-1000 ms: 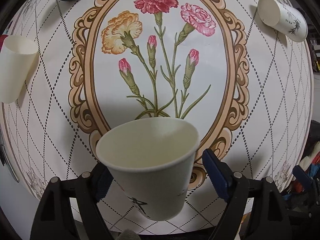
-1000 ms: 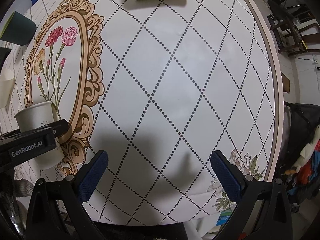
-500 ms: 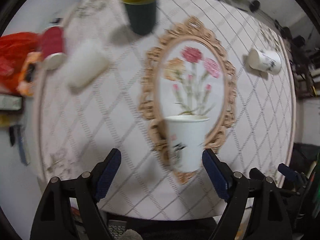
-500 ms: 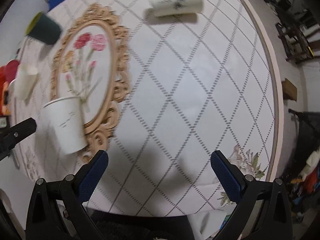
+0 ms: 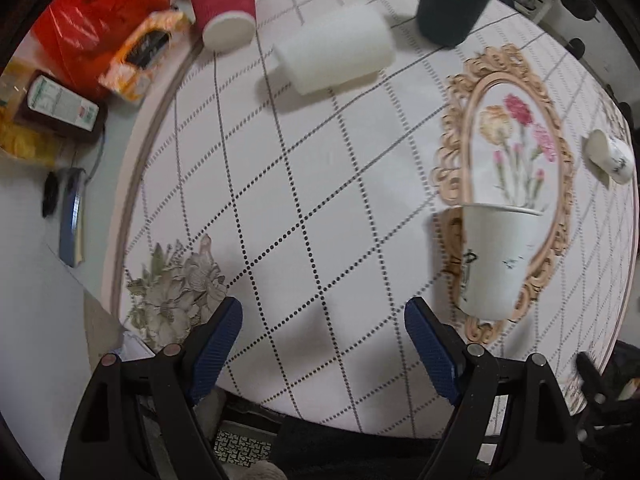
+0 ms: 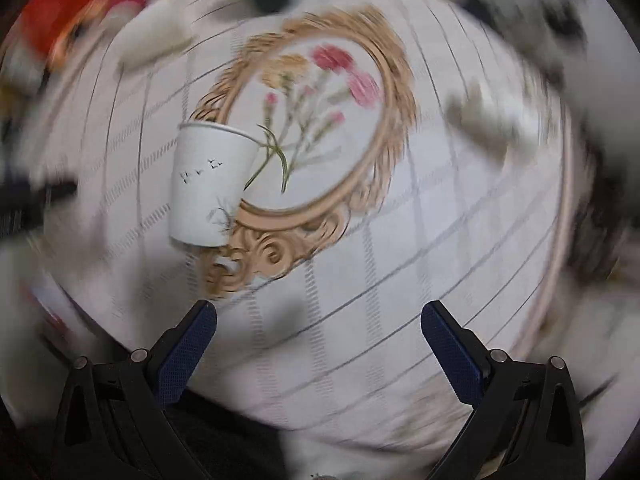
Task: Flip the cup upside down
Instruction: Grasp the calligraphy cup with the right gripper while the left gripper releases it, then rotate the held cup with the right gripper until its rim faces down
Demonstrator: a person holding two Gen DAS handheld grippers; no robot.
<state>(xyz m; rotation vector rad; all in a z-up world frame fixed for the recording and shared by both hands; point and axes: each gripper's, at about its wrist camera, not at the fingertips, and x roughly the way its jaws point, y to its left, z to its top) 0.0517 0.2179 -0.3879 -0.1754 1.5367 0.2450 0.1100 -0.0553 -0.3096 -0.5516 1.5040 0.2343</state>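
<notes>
I am holding my left gripper [image 5: 323, 344] with its 2 fingers [image 5: 216, 344] spread wide and gripping nothing. The white paper cup [image 5: 496, 260] is standing mouth-up on the tabletop [image 5: 320, 216], ahead of my right-hand finger and off to its right, over the lower edge of the ornate flower frame [image 5: 516, 184] printed on the cloth. My right gripper [image 6: 319, 334] is also gaping wide with nothing between its fingers [image 6: 450, 354]; in its heavily blurred view the cup [image 6: 208, 184] is sitting ahead of the left-hand finger, clear of it. Far ahead of my left fingers a plain white cup [image 5: 336, 56] is lying on its side, with a red cup [image 5: 224, 8] and a dark green cup [image 5: 452, 4] near it.
</notes>
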